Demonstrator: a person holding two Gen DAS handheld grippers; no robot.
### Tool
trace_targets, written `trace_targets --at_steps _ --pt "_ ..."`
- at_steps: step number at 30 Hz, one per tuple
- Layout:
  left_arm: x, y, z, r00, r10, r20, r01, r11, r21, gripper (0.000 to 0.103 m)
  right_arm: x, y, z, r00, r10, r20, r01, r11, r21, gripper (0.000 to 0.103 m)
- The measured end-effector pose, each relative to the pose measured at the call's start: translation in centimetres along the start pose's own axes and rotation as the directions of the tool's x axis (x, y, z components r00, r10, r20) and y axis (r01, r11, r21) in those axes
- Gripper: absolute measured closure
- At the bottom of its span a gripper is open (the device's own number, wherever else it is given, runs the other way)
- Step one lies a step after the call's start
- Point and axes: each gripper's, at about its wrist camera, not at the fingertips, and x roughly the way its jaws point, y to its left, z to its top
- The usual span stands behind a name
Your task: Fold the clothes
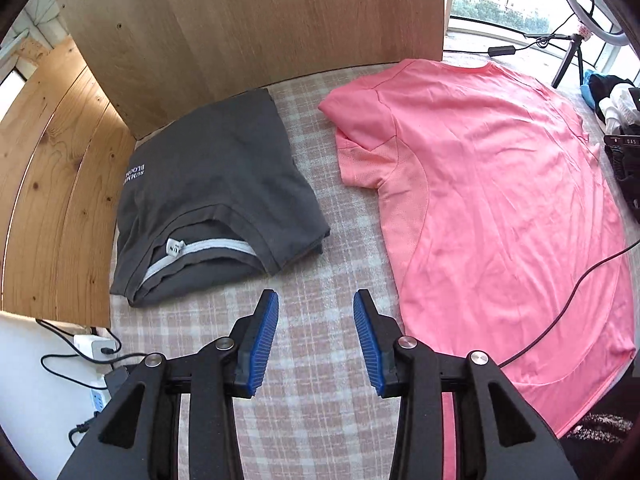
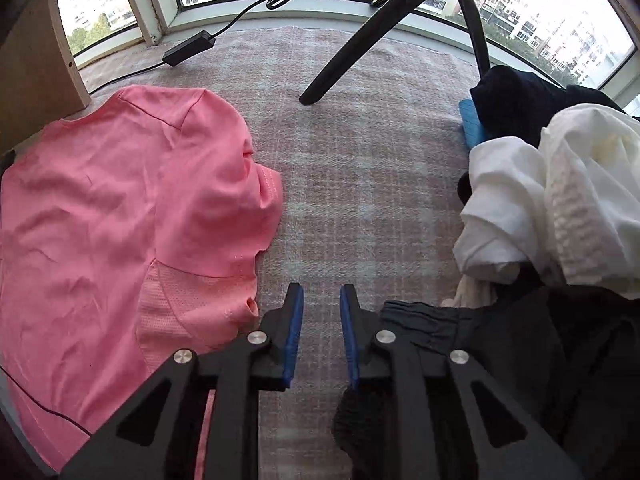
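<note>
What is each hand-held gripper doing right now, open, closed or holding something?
Left hand-held gripper: open, empty, above the checked cloth.
Right hand-held gripper: open, narrower gap, holding nothing.

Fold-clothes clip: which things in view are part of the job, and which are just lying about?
Part of the job:
pink T-shirt, spread flat
grey T-shirt, already folded
white garment, unfolded
dark garments, in the same pile

Lying about:
tripod
power adapter
power strip
wooden board
</note>
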Motion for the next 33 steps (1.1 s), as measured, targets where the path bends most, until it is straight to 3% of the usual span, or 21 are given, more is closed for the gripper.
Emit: trace_targets --at_steps 1,3,5,8,10,14,17,20,24,27,28,31,33 --pt "-0.2 0.3 -1.5 1.0 -0.015 -0.01 0.015 1.0 -0.007 0.065 -1.4 -0.3 -0.9 0.998 0.059 0.024 -0.059 0.998 0.018 0.055" --pt "-0.7 0.8 -4.5 0.999 -0.045 -0.031 0.044 0.999 -0.021 0.065 -4.3 -0.3 -3.2 0.982 0.176 0.063 -0.179 0.983 0.032 0.053" --pt "-1.1 1.3 -7.6 0.996 -0.075 -0.051 0.074 0.997 -0.035 0.065 -6.9 0.5 -6.8 0.969 0.235 0.076 -0.236 0.972 0.0 0.053" --pt "-1.0 1.6 -12.0 0.985 -0.138 -0.106 0.134 0.99 -0.047 0.065 -9.5 2.1 -13.2 0.972 0.225 0.061 -0.222 0.974 -0.052 0.053" --pt "-0.4 1.6 -14.6 0.972 -0.183 -0.15 0.177 0.983 -0.054 0.065 -10.5 2.4 -18.4 0.972 0.234 0.026 -0.234 0.972 -0.024 0.053" --pt "-0.1 -0.3 -18.5 0.931 -0.29 -0.224 0.29 0.956 -0.031 0.065 -10.9 3.0 -27.9 0.966 0.253 -0.061 -0.25 0.967 0.055 0.053" --pt "-0.2 -2.7 -20.6 0.926 -0.305 -0.223 0.318 0.948 0.02 0.065 -10.6 4.9 -33.1 0.973 0.217 -0.083 -0.215 0.976 0.027 0.053" --pt "0.3 -4.9 -21.9 0.937 -0.275 -0.216 0.293 0.954 0.056 0.065 -9.8 5.9 -35.4 0.973 0.218 -0.077 -0.216 0.976 0.032 0.053" --pt "0.0 -8.5 -22.5 0.956 -0.242 -0.165 0.262 0.958 0.117 0.065 -9.5 6.2 -35.6 0.967 0.253 0.025 -0.253 0.967 0.011 0.053" --pt "-0.3 -12.0 -22.6 0.952 -0.27 -0.147 0.293 0.942 0.165 0.065 -9.0 6.5 -35.6 0.953 0.301 0.038 -0.301 0.954 -0.014 0.061" --pt "-0.4 -13.3 -22.7 0.949 -0.281 -0.143 0.305 0.933 0.19 0.065 -9.0 6.8 -35.7 0.948 0.316 0.039 -0.315 0.949 -0.029 0.073" --pt "0.1 -16.2 -23.3 0.944 -0.293 -0.151 0.324 0.912 0.251 0.065 -8.6 8.3 -36.1 0.957 0.29 0.012 -0.287 0.95 -0.124 0.075" --pt "0.1 -17.2 -23.8 0.95 -0.281 -0.134 0.309 0.905 0.292 0.065 -8.8 9.3 -36.8 0.97 0.244 0.013 -0.237 0.951 -0.199 0.075"
